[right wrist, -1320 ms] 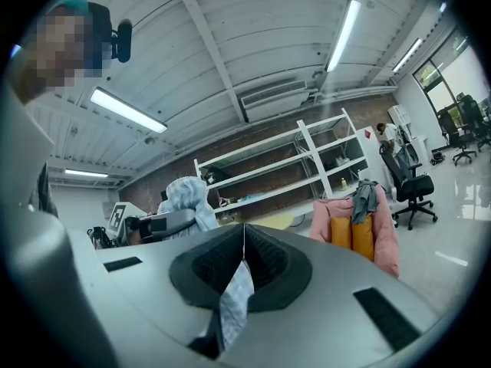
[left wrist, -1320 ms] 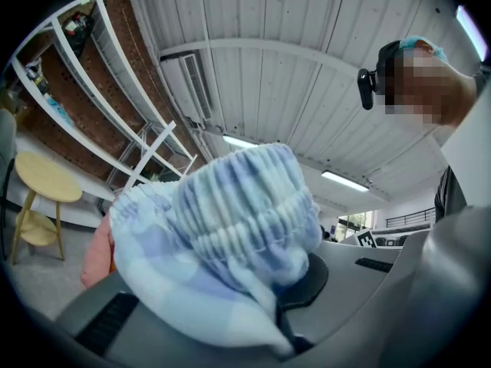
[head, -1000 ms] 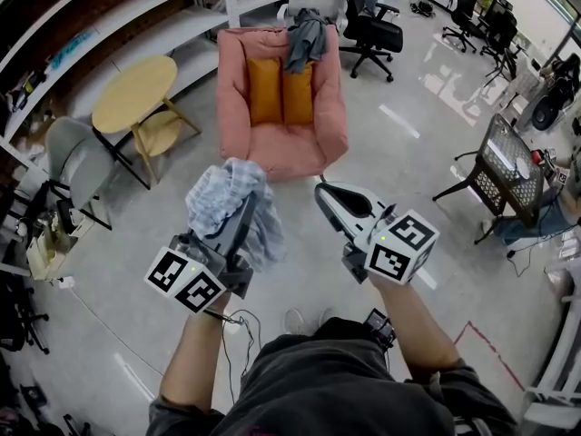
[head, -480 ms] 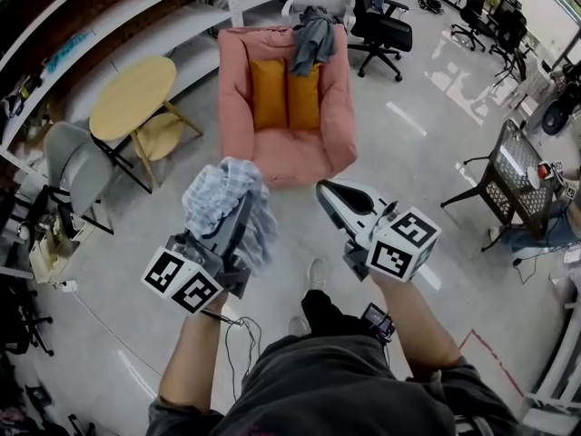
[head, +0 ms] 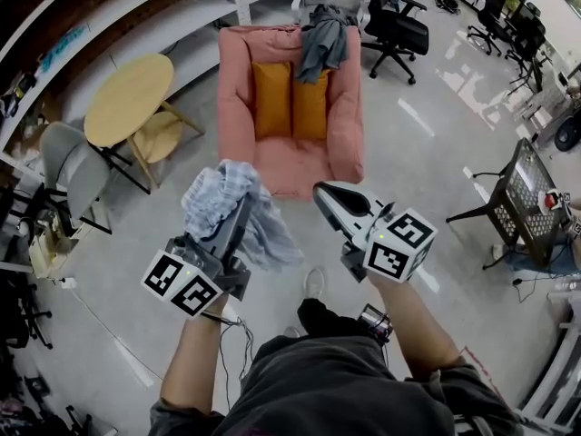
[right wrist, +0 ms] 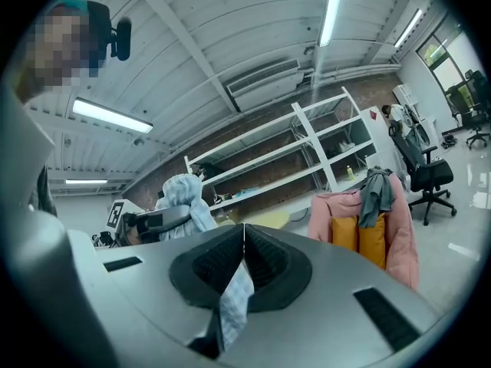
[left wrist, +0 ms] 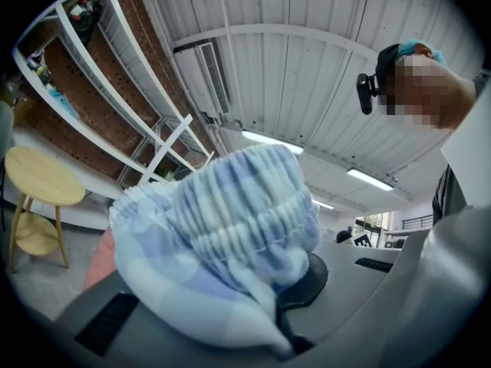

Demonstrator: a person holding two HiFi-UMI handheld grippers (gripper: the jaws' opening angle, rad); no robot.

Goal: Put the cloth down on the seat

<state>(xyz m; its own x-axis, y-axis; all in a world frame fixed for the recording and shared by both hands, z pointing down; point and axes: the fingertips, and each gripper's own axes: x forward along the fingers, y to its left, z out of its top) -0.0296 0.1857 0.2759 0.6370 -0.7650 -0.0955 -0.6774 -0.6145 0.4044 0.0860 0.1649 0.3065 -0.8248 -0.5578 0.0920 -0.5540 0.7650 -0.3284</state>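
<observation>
The blue-and-white checked cloth (head: 211,198) hangs bunched, clamped in the left tool (head: 240,214). The pink seat (head: 292,160) stands beyond, apart from it.

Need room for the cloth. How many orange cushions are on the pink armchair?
2. One orange cushion leans on the armchair backrest at left; the other stands beside it at right, its top partly under a grey garment. None looks hidden.
</observation>
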